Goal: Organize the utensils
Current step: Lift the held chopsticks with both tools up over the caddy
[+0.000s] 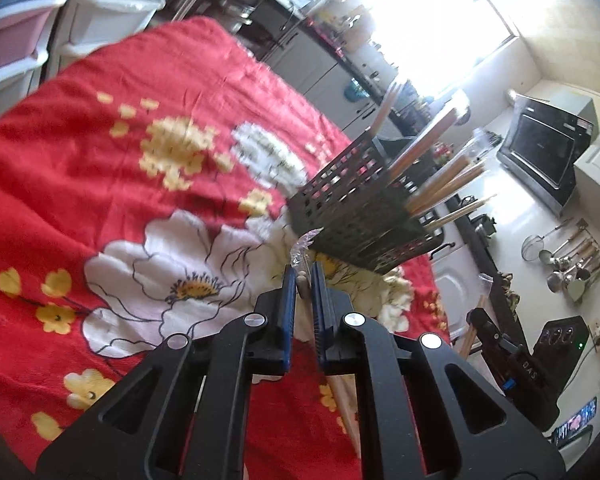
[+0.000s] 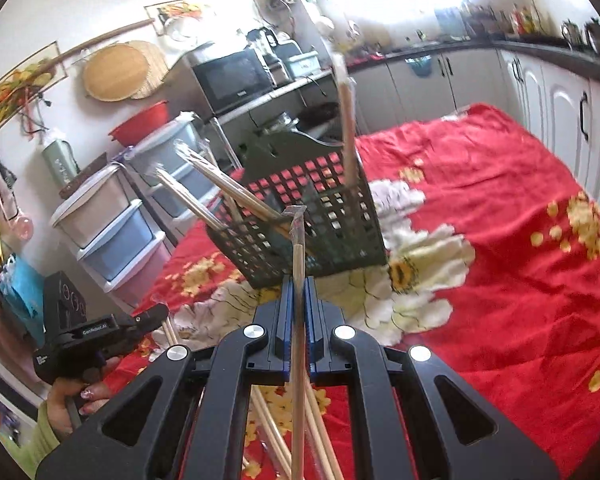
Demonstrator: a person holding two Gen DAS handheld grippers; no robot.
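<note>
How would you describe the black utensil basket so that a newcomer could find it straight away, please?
Start at the red floral cloth covering the table. On its large white flower stands the black basket, a perforated grid-walled holder with wooden chopsticks jutting from its top; nothing else on the cloth is upright or dark.

1. You're in a home kitchen: white cabinet doors [image 2: 556, 92] with dark handles run under a dark countertop [image 2: 540, 46] crowded with bottles and pots.
2. There's a black microwave [image 2: 236, 76] up on a shelf, and a sunlit window [image 1: 440, 20] glaring behind the counter.
3. Look right in your left view: ladles and a strainer [image 1: 568, 264] hang from a wall rail.
4. Woven round mats [image 2: 118, 72] and food pictures [image 2: 20, 88] hang on the wall, with a red basin [image 2: 142, 120] on stacked plastic drawers [image 2: 112, 236].
5. Your work surface wears a red floral cloth [image 2: 500, 248], very domestic.
</note>
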